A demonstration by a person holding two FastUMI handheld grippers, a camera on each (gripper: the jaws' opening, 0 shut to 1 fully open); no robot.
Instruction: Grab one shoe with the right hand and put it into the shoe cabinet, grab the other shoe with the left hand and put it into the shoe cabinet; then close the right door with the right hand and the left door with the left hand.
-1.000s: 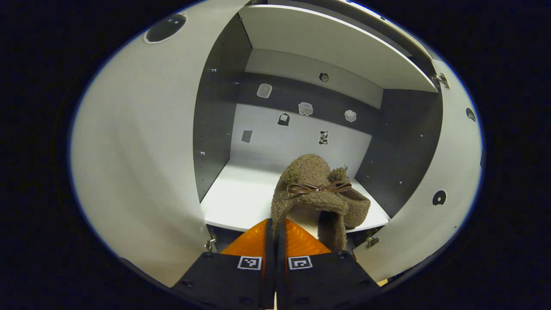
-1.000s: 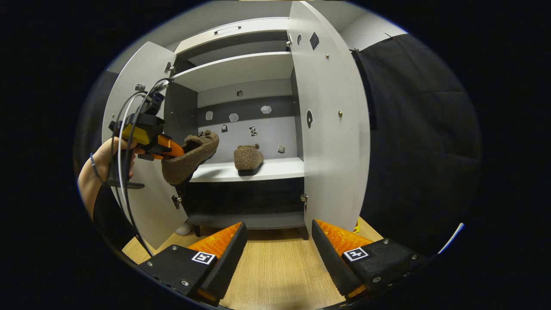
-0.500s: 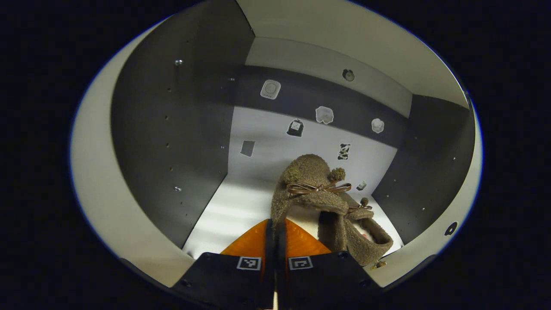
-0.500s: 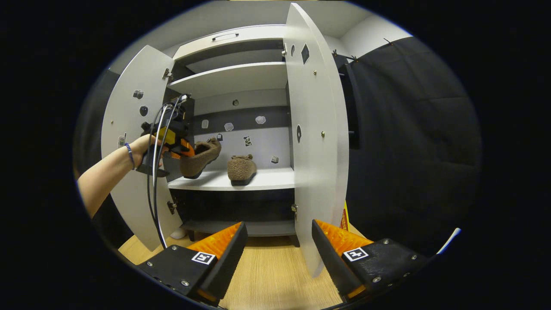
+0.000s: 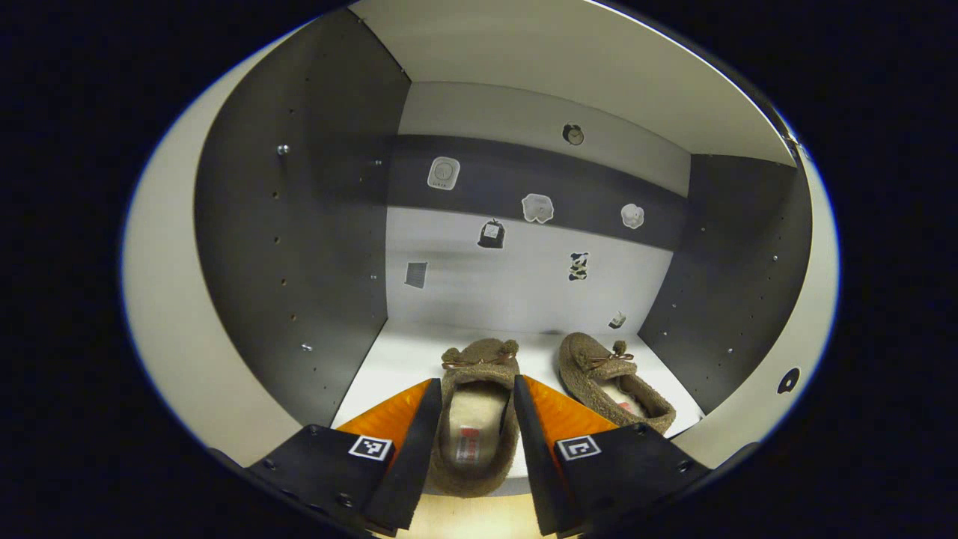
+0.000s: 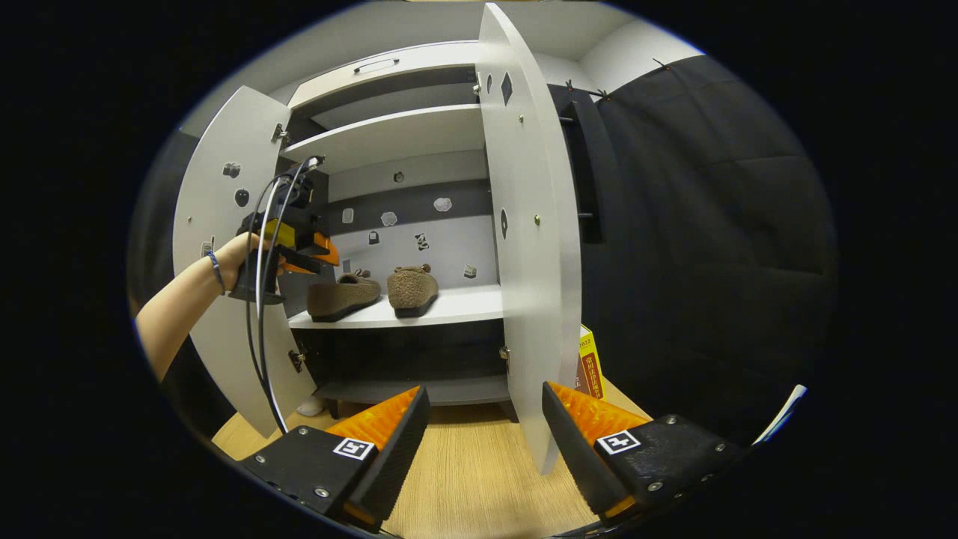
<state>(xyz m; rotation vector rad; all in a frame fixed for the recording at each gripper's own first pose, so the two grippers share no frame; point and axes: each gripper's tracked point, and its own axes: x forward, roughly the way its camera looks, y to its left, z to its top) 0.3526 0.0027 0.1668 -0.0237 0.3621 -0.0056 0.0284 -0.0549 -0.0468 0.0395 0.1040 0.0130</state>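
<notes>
Left gripper (image 5: pixel 475 442): fingers apart, straddling the near shoe (image 5: pixel 475 408), which lies on the shelf (image 5: pixel 389 359) with its heel between them and its long axis running toe-first to the back wall; a skewed withdrawal could snag the heel and drag it off the edge. Right gripper (image 6: pixel 483 442): fingers apart, empty, just before the right door (image 6: pixel 524 247); the second shoe (image 5: pixel 614 374) lies right of the left fingers, toe angled inward.

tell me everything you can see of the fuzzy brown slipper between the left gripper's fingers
The fuzzy brown slipper is a woolly, boucle-looking moccasin with a thin brown bow and two small pompoms at the toe and a pale fleecy lining bearing a label. It sits flat on the white cabinet shelf, toe toward the back wall, heel at the front edge, left of its matching slipper. The left gripper is open, its fingers flanking it.
</notes>
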